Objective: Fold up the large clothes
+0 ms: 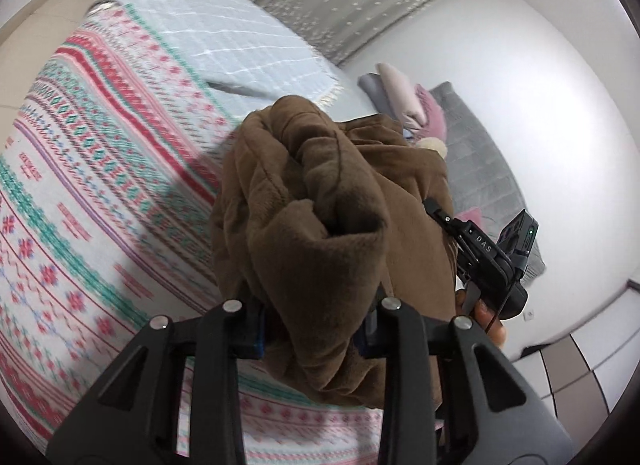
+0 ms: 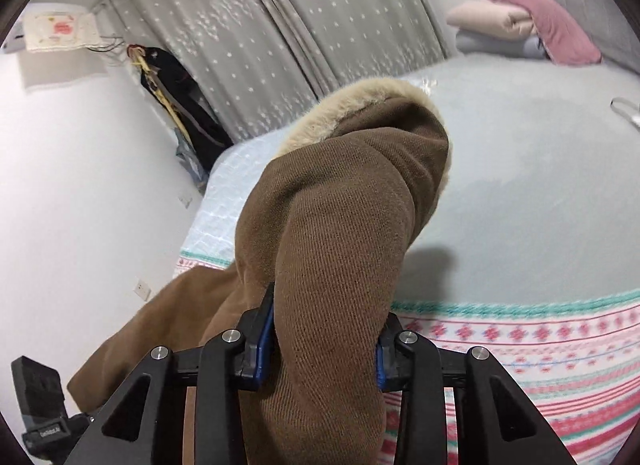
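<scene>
Left gripper [image 1: 316, 329], jaws closed upon a bunched fold of one brown garment [image 1: 320, 225] held above the bed; its fingertips are buried in cloth. Right gripper [image 2: 324, 345], jaws likewise clamped on the brown garment [image 2: 332, 233], whose cream fleece lining [image 2: 360, 97] shows at the top. The other gripper's body reads "DAS" [image 1: 483, 244]. Beyond: patterned blanket [image 1: 80, 185], three folded items [image 2: 520, 29], grey star-print curtain [image 2: 280, 25]. The garment's full outline is cut off.

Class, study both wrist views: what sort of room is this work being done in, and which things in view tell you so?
Most likely a bedroom. A bed with a patterned blanket fills both views, pillows are stacked at its far end, and grey curtains hang behind it.
</scene>
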